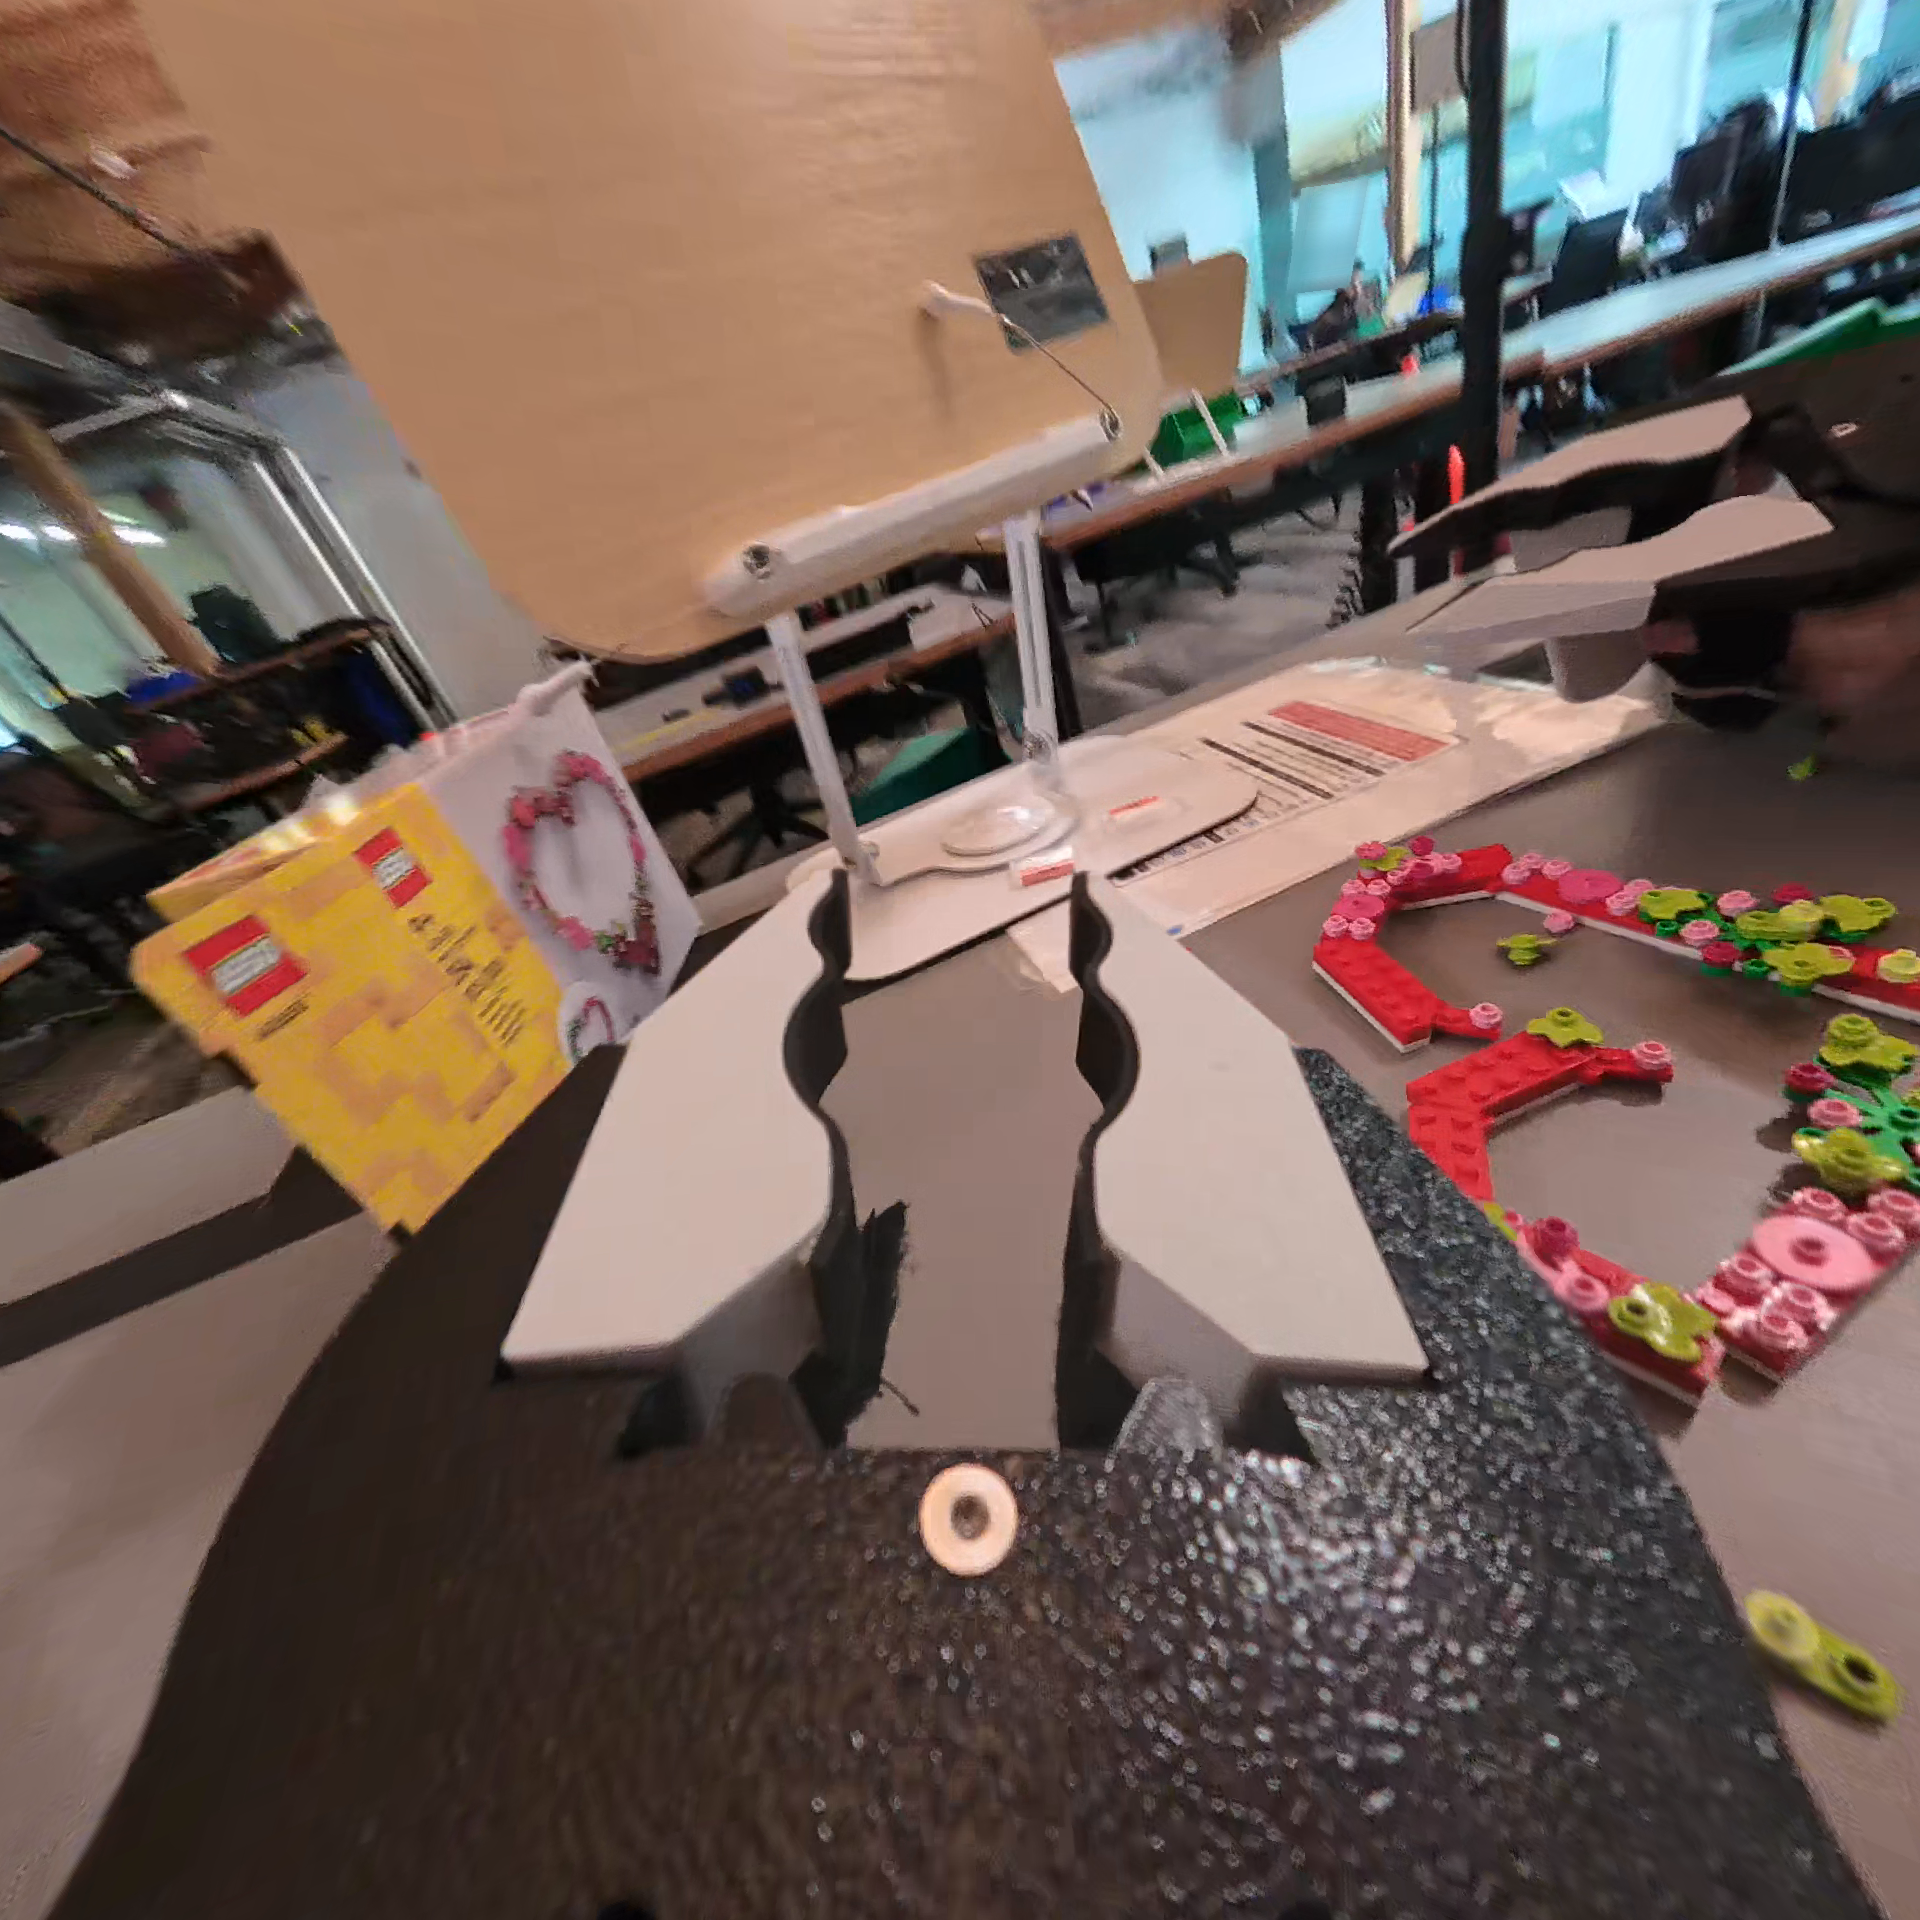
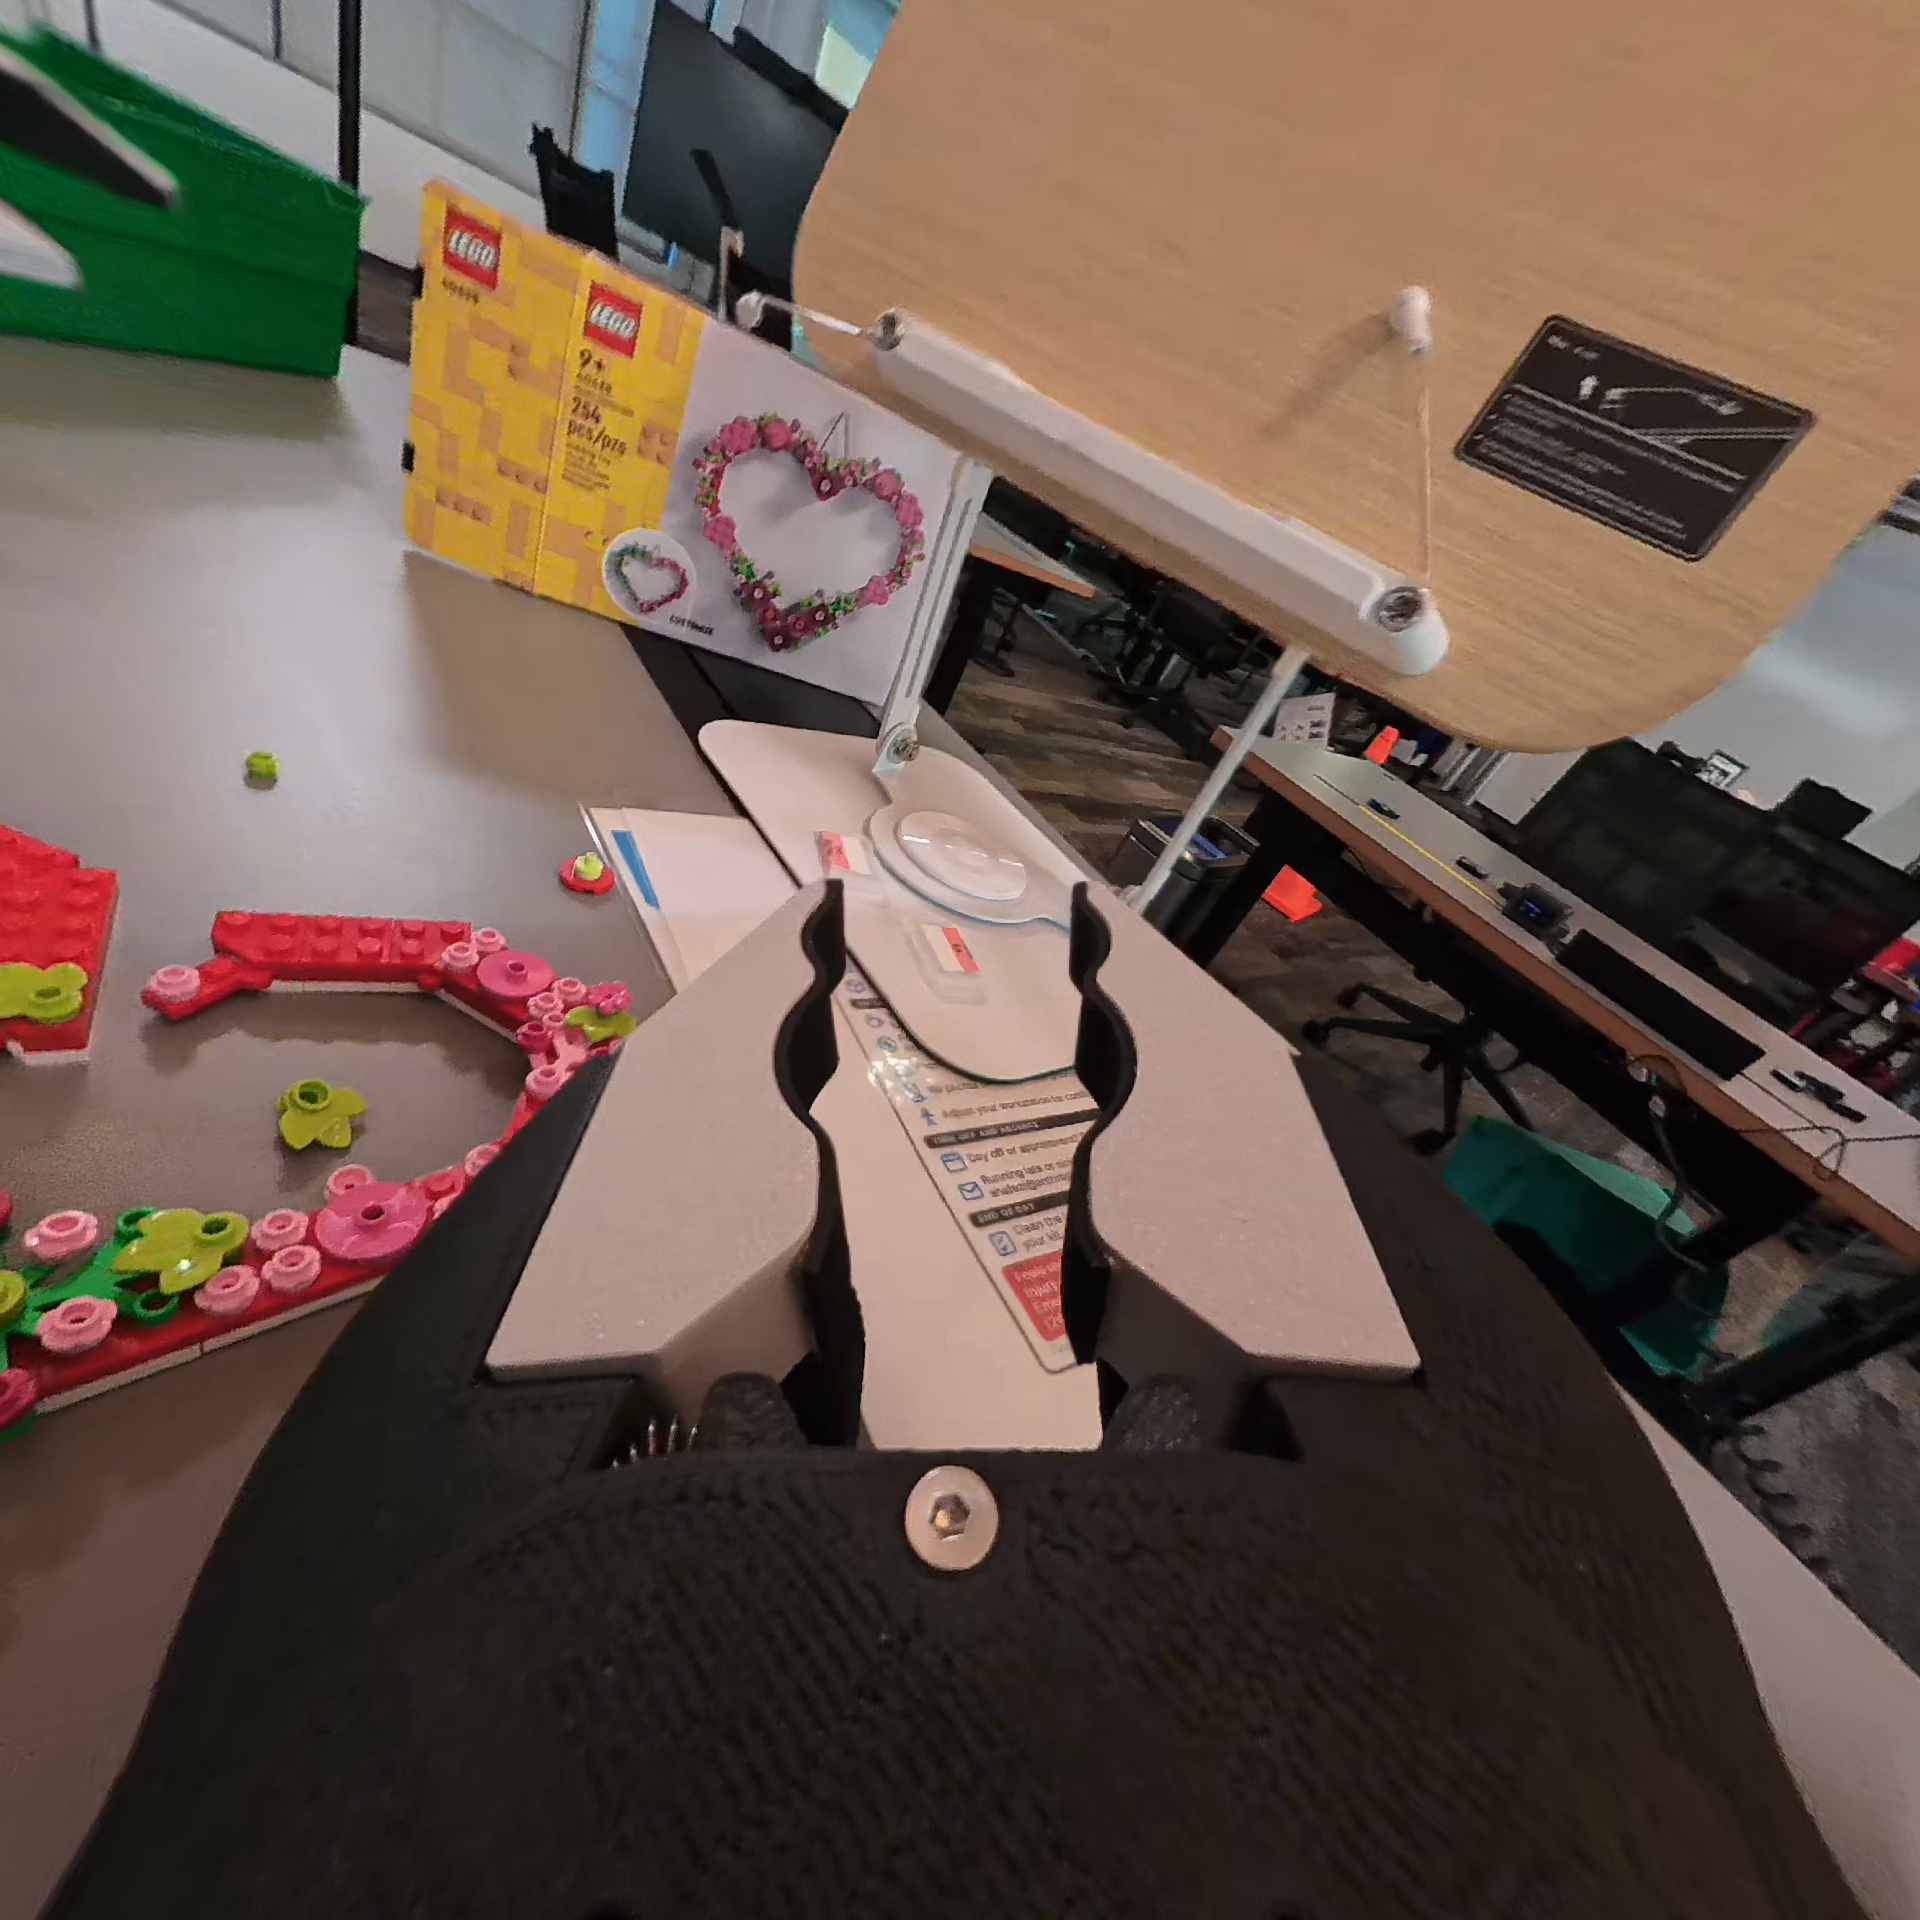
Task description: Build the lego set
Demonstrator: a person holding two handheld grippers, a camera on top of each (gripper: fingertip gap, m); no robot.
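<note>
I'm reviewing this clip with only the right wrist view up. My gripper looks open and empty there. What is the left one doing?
Observer: The left gripper is open too, with nothing between its fingers.
Operator: Where is it aimed?
Observer: It points over bare table toward the white stand base. The yellow box stands to its left.
Operator: Is my gripper resting on anything?
Observer: No. The left wrist view shows the right gripper from the side, off the table and above the laminated sheet.
</note>
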